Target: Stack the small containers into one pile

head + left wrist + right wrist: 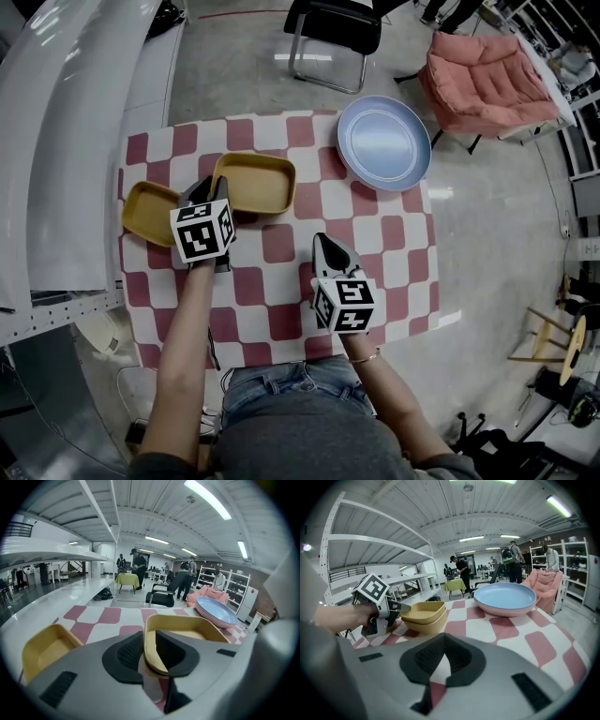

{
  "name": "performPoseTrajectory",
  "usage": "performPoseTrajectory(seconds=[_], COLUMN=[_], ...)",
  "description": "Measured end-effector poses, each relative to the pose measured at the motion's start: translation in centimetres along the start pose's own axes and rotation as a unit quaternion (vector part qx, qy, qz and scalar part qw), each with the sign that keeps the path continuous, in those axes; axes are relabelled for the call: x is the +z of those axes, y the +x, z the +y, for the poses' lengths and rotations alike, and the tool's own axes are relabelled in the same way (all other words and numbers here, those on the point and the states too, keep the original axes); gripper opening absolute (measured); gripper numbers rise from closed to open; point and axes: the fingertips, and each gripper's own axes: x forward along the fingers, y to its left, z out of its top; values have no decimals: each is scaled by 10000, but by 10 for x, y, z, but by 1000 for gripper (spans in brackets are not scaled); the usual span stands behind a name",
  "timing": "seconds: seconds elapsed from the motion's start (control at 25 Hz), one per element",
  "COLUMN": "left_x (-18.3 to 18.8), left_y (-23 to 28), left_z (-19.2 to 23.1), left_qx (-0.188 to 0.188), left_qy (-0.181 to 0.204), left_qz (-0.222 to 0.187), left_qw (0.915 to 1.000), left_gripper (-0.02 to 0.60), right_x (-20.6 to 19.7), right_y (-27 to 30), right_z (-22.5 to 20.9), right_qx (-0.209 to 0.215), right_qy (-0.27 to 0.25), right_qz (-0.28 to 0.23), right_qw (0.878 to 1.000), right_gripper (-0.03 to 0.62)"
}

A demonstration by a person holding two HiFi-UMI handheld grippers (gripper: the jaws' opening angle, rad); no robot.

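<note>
Your left gripper (212, 189): its jaws stand a little apart, one on each side of the near rim of the nested containers (197, 629); the pads flank that rim without clamping it.
Your right gripper (329, 242): its jaws are closed tip to tip with nothing between them (only the cloth shows past the pads in its own view (444, 639)), and it hovers over the middle of the table, well apart from the containers.
Nested containers (255, 181): two yellow containers, one sitting inside the other, upright on the far left part of the table; from your right gripper view they show as a pair (424, 617).
Single container (148, 212): the same yellow, upright and unstacked, just to the left of the nested pair (47, 648).
Blue plate (384, 142): at the far right corner, resting on a pink plate (520, 611).
Table (281, 281): covered by a red-and-white checked cloth.
</note>
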Motion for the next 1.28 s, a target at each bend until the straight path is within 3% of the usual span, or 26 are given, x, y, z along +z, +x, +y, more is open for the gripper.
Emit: performPoseTrajectory(seconds=[0.52,1.0,1.28], left_x=[11,-23,-50], left_y=[-52,-125,-146], left_z=[20,115,167], left_qx=[325,1216,1497], left_qy=[-214,-755,-1091], left_qz=[-445,-569,-489], left_qw=[9983,9881,9815], left_gripper=[97,97,98], right_x=[5,5,-4], right_y=[5,23,37], right_z=[33,123,167], right_qx=[519,1522,1854], right_qy=[-289,-828,-1094], right_qz=[-13,132,248], right_qw=[9982,9848,9762], right_gripper=[9,9,9])
